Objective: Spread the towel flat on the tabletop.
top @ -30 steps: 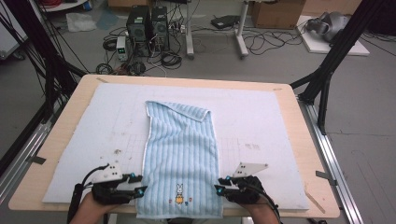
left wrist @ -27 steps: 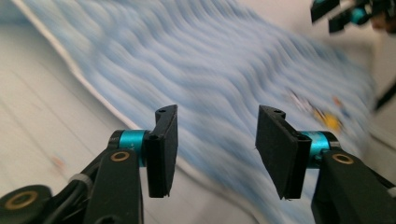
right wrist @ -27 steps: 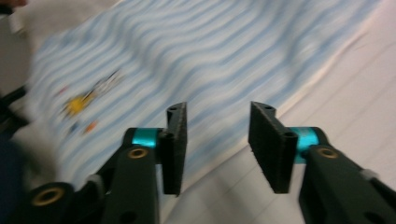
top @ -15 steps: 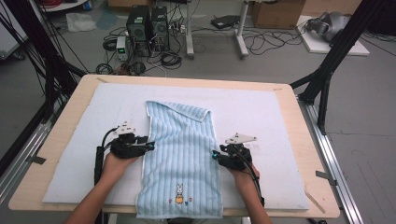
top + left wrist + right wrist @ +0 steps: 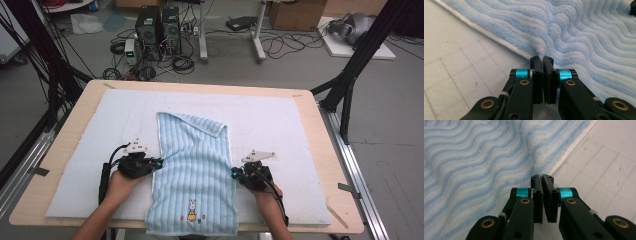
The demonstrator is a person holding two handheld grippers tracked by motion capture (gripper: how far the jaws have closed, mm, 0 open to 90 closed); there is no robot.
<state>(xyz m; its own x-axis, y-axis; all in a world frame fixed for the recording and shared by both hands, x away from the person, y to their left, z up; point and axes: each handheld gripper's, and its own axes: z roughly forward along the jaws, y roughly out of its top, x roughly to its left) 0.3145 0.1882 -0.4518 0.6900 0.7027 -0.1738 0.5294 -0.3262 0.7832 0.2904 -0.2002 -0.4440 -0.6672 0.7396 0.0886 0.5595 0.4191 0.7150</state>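
Note:
A light blue striped towel point(image 5: 195, 170) with a small bunny print at its near end lies lengthwise on the white mat point(image 5: 280, 120); its far end is folded over. My left gripper point(image 5: 159, 162) is at the towel's left edge, about halfway along. In the left gripper view its jaws point(image 5: 541, 58) have just been closing and now pinch the white-hemmed edge of the towel point(image 5: 574, 30). My right gripper point(image 5: 233, 173) is at the right edge. Its jaws point(image 5: 541, 177) have also just been closing and are shut on a raised fold of the towel's edge point(image 5: 474, 157).
The mat covers most of the wooden table point(image 5: 330, 165). The towel's near end reaches the table's front edge. Beyond the table, on the floor, stand computer towers point(image 5: 157, 25) among cables, and black frame legs point(image 5: 350, 75) rise at the right.
Both hands moved from the towel's near corners forward along its sides to about its middle. Both pairs of jaws closed on the towel's edges.

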